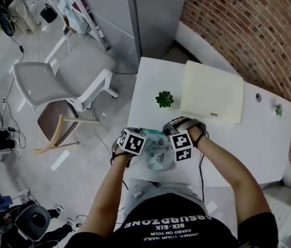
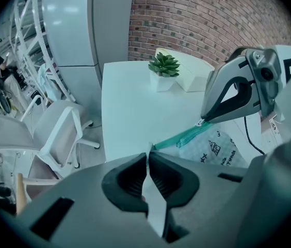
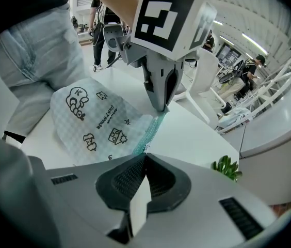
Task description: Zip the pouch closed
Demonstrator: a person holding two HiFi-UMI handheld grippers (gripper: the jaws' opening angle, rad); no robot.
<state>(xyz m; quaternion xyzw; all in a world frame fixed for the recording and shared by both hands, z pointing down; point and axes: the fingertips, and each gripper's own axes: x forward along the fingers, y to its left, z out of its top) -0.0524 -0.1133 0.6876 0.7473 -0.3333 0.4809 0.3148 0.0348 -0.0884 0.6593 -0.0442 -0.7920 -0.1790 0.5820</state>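
Office-style workspace: white table, grey office chair, curved brick wall.

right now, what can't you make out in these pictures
- The zipper pull: both claw views, lost where the left claw and right claw pinch the ends of the zipper; which one has it is unclear.
- Whether the zipper is open or shut: teeth too small in every view.
- Top edge of the pouch: head view, covered by the marker cubes.
- Anything inside the pouch: hidden by its patterned fabric.
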